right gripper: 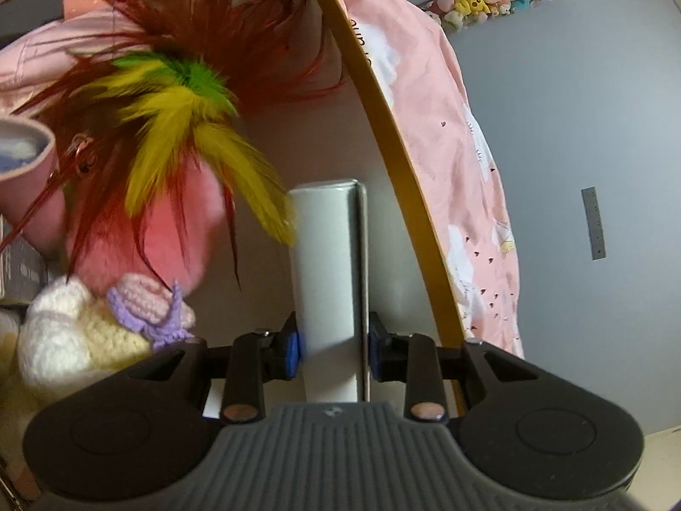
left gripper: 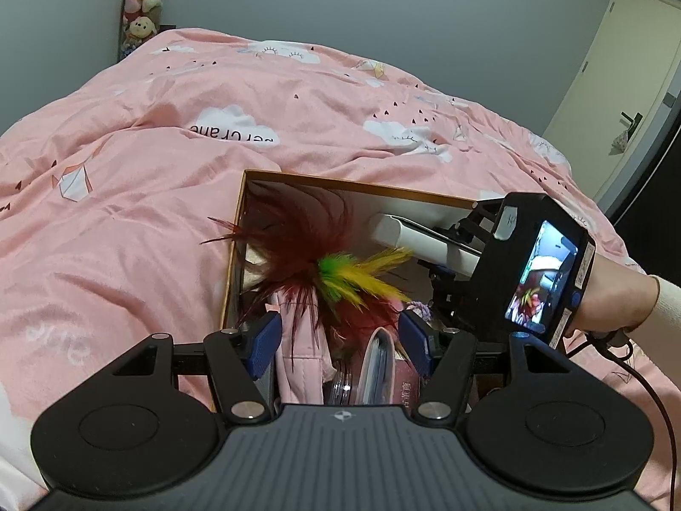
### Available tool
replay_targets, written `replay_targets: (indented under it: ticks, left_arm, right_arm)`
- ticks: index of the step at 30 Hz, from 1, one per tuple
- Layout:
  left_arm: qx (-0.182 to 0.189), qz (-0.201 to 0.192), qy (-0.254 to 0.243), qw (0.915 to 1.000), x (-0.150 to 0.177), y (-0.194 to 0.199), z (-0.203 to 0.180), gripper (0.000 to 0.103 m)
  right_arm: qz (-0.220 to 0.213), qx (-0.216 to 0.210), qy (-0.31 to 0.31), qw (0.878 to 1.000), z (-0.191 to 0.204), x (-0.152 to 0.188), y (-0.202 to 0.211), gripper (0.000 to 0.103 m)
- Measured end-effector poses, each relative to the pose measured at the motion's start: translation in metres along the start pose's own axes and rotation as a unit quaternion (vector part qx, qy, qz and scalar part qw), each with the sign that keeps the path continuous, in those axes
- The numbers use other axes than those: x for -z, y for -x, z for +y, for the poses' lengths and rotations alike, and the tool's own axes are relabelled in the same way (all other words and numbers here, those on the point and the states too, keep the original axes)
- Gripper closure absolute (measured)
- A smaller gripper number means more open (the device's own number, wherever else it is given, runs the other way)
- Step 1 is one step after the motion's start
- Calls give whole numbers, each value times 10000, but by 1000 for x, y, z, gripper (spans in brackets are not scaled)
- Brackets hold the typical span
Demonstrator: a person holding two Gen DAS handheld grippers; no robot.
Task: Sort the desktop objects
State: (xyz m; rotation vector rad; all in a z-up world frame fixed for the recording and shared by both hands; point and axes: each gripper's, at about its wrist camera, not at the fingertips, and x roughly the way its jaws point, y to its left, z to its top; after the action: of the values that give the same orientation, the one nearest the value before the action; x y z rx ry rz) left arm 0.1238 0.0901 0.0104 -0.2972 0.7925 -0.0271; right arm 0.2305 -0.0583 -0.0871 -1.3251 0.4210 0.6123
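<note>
A box (left gripper: pixel 238 230) with a gold rim sits on a bed with a pink blanket (left gripper: pixel 127 162). The box is full of things. The left tool (left gripper: pixel 340 343) hangs over the near end of the box with its two blue pads wide apart and nothing between them. Its own black body cuts off the bottom of the box, so the things down there are hard to make out; there may be a book and a round clear lid.

A bunch of red, green and yellow feathers (left gripper: pixel 327 272) sticks up in the middle of the box, just ahead of the left tool. It hides part of what lies under it.

The right tool (right gripper: pixel 332 351) is squeezed shut on a long white box (right gripper: pixel 327 255). In the left view the white box (left gripper: pixel 408 234) lies inside the big box by its far right wall, and the right tool's fingers are mostly hidden behind its screen.

Only the right view shows a knitted toy (right gripper: pixel 85 332) and a fluffy pink thing (right gripper: pixel 161 234) under the feathers
</note>
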Motion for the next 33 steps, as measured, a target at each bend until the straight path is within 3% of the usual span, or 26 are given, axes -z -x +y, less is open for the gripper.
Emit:
replay_targets:
  ticks: [11, 16, 21, 24, 25, 27, 33]
  left_arm:
    - [-28, 61, -15, 10000, 3, -3, 0, 32]
    - [-41, 95, -37, 9999, 5, -3, -1, 32]
    - [-71, 149, -34, 9999, 7, -4, 0, 32]
    - [-79, 191, -15, 9998, 9, -6, 0, 32]
    - [-73, 194, -16, 9998, 9, -6, 0, 32]
    - [-65, 188, -31, 9998, 9, -5, 0, 32]
    - [-94, 185, -3, 9998, 9, -4, 1, 32]
  right_arm:
    - [-111, -705, -688, 9951, -33, 27, 7, 59]
    - [-159, -1112, -1168, 9868, -51, 36, 14, 56]
    - [-252, -1735, -1746, 9689, -51, 26, 16, 53]
    - [-205, -1903, -1896, 9630, -46, 24, 22, 58]
    - [-168, -1899, -1874, 9636, -45, 23, 21, 66]
    - [-95, -1830, -1838, 9657, -40, 24, 17, 72]
    - [112, -1866, -2059, 9606, -43, 30, 2, 72]
